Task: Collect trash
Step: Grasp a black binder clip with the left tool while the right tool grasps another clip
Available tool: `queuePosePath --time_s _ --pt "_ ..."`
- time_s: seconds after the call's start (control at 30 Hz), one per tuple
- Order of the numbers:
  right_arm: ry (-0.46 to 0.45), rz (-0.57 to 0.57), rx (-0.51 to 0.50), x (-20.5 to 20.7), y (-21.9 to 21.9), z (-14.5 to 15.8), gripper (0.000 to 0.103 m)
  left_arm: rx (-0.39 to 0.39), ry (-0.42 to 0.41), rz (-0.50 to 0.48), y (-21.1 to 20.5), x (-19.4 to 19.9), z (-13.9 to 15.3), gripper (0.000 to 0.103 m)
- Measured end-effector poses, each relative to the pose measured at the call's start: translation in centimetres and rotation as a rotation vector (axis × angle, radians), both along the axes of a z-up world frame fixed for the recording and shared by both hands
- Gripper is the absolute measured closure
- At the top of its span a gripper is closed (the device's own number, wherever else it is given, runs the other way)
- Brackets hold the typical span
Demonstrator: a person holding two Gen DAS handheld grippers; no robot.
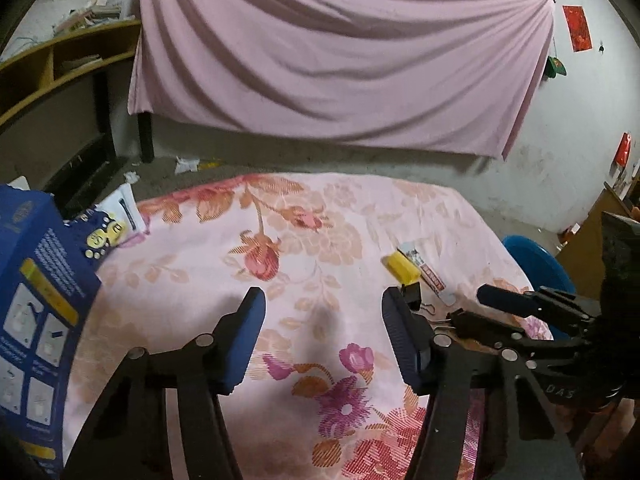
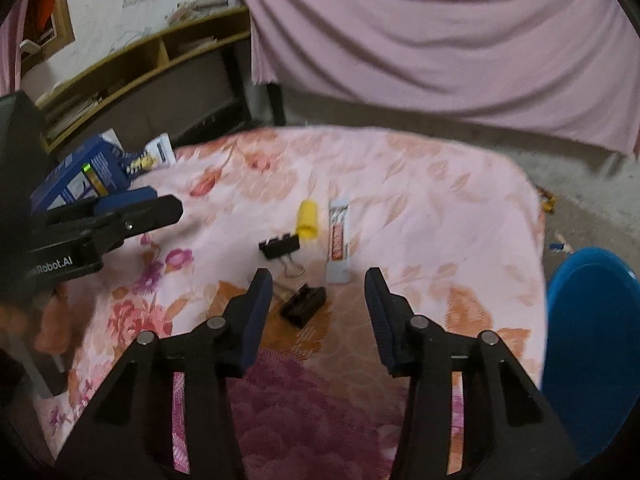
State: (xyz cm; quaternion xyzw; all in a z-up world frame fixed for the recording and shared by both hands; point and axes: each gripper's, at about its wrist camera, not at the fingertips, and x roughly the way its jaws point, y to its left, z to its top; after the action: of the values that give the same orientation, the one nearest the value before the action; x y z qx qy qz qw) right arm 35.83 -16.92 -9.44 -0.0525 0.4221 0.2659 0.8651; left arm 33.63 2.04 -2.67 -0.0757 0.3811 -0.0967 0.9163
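Observation:
On the floral pink tablecloth [image 2: 420,184] lie a yellow cap [image 2: 308,219], a small white tube with red print [image 2: 339,240], and two black binder clips, one farther [image 2: 279,246] and one nearer [image 2: 303,305]. My right gripper [image 2: 319,286] is open and empty, just above the nearer clip. My left gripper [image 1: 323,310] is open and empty over bare cloth at the table's left. The yellow cap [image 1: 403,267] and tube [image 1: 426,272] lie to its right. The right gripper [image 1: 486,306] also shows there.
A blue carton [image 1: 36,296] and a blue-and-white packet [image 1: 106,228] sit at the table's left edge. A blue bin [image 2: 592,344] stands beside the table on the right. A pink sheet [image 1: 340,48] hangs behind, shelves [image 1: 60,64] at back left. Scraps lie on the floor.

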Motion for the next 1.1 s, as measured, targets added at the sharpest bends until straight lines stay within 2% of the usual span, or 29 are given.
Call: queuePosePath --time_s 0.17,0.3,0.47,0.93,1.1 --pt "0.049 0.010 -0.013 0.4 0.3 -0.8 0.033 -0.027 0.045 -0.032 -0.1 0.9 -0.7 0.053" --pt "0.057 0.006 -0.011 0.5 0.2 -0.8 0.048 -0.063 0.085 -0.079 -0.7 1.9 -1.3 0.054" --pt "0.057 0.004 -0.018 0.5 0.4 -0.8 0.049 -0.082 0.101 -0.124 -1.4 2.1 -1.1 0.054" --pt "0.048 -0.072 0.010 0.0 -2.8 -0.1 0.049 -0.014 0.137 -0.242 -5.2 4.4 -2.0 0.058" --pt "0.048 -0.067 -0.010 -0.1 -2.5 -0.1 0.049 -0.036 0.152 -0.275 -5.9 4.9 -2.1 0.058"
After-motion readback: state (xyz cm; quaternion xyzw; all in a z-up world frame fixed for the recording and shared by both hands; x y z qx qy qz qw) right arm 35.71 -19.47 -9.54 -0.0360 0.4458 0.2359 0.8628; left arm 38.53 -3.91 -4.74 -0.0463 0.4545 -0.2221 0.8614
